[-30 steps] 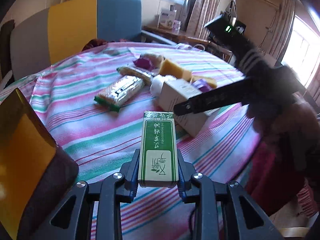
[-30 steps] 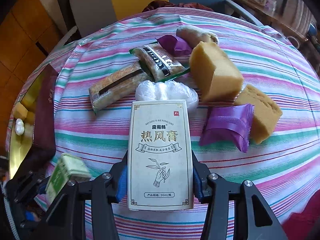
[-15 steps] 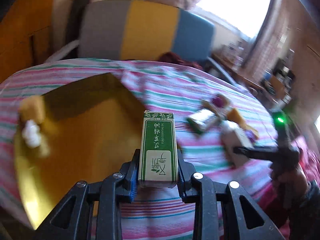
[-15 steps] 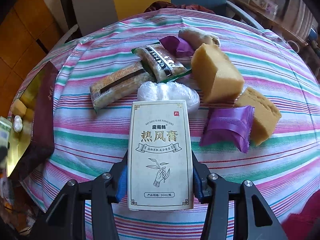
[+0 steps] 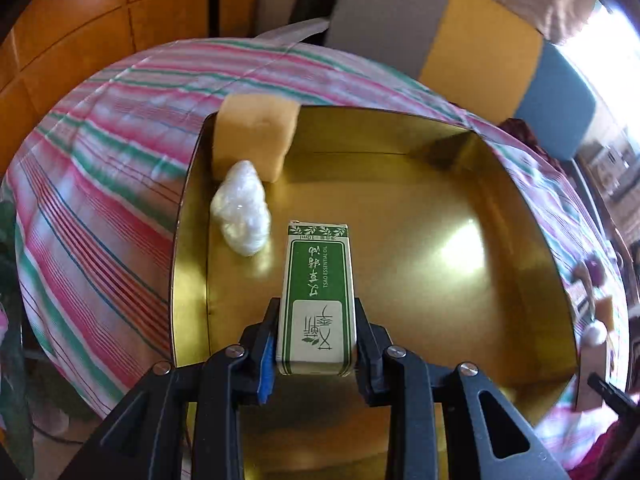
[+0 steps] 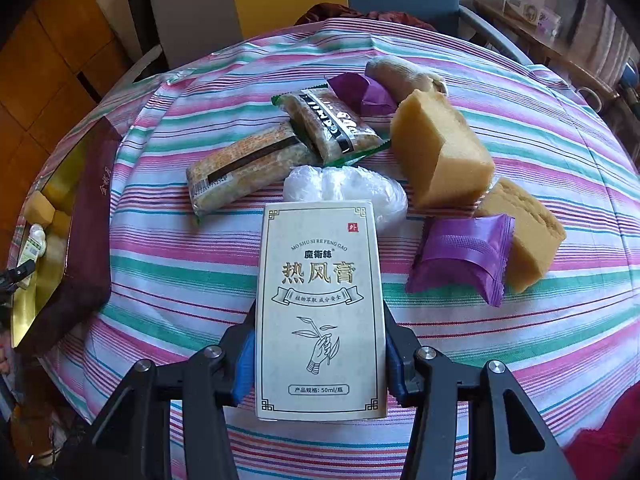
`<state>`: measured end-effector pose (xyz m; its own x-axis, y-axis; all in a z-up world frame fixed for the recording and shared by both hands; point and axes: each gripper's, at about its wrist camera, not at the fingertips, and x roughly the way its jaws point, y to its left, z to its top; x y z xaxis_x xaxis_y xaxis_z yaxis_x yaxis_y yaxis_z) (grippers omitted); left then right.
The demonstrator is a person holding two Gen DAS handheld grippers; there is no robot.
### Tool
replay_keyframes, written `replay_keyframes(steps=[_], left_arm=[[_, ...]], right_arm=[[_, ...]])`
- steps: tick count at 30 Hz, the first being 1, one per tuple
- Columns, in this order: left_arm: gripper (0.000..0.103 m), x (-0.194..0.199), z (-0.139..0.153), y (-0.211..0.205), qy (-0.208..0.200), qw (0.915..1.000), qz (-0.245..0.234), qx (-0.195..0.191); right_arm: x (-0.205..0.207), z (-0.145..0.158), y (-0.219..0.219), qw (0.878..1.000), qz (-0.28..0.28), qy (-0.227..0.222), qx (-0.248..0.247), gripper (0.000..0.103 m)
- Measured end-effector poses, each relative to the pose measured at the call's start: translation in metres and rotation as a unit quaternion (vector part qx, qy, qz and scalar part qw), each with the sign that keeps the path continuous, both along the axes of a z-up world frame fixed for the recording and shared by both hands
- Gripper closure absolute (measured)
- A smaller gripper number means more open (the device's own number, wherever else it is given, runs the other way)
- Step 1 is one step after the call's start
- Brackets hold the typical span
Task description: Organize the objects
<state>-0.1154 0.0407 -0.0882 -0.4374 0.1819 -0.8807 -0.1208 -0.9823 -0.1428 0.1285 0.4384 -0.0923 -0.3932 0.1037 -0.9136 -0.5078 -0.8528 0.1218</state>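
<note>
The left gripper (image 5: 316,344) is clenched on a small green box (image 5: 318,300) and holds it over the gold tray (image 5: 520,208); I judge the best way is to bring the box low onto the bare floor of the tray, beside the white wad (image 5: 241,210) and the yellow sponge (image 5: 254,136), and release only when it rests flat. The box's long axis runs along the fingers, its far end pointing toward the white wad. The right gripper (image 6: 320,356) grasps a tall white box (image 6: 320,308) above the striped tablecloth (image 6: 520,344), its length also along the fingers.
</note>
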Motion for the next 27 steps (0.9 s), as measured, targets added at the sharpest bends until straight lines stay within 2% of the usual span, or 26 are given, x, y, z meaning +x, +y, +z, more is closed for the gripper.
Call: replay_keyframes(steps=[2,5,9,13,17,20,23,27], left_arm=[[0.07,-0.005,-0.005,-0.002,-0.003,0.9998,0.015,-0.013],[0.059,-0.007,-0.005,-0.005,-0.002,0.9999,0.016,-0.004],[0.058,0.004,0.004,-0.007,0.014,0.9999,0.007,-0.006],[0.058,0.023,0.029,-0.009,0.055,0.9984,-0.014,0.006],[0.058,0.036,0.051,-0.023,0.103,0.9944,-0.017,0.008],[0.058,0.034,0.061,-0.041,0.118,0.9928,-0.001,0.016],[0.058,0.037,0.066,-0.062,0.122,0.9921,0.02,0.024],[0.058,0.038,0.063,-0.083,0.117,0.9918,0.041,0.03]], right_arm=[[0.0,0.0,0.0,1.0,-0.001,0.001,0.0,0.051],[0.001,0.002,0.001,1.0,-0.002,0.003,0.0,0.051],[0.006,0.006,-0.002,1.0,-0.005,0.014,0.0,0.051],[0.012,0.015,-0.011,1.0,-0.004,0.024,0.002,0.051],[0.019,0.038,-0.028,0.999,0.001,0.048,0.011,0.051],[0.007,0.063,-0.051,0.997,0.028,0.076,0.014,0.051],[-0.021,0.09,-0.088,0.991,0.083,0.107,0.011,0.051],[-0.069,0.101,-0.145,0.981,0.151,0.124,-0.013,0.051]])
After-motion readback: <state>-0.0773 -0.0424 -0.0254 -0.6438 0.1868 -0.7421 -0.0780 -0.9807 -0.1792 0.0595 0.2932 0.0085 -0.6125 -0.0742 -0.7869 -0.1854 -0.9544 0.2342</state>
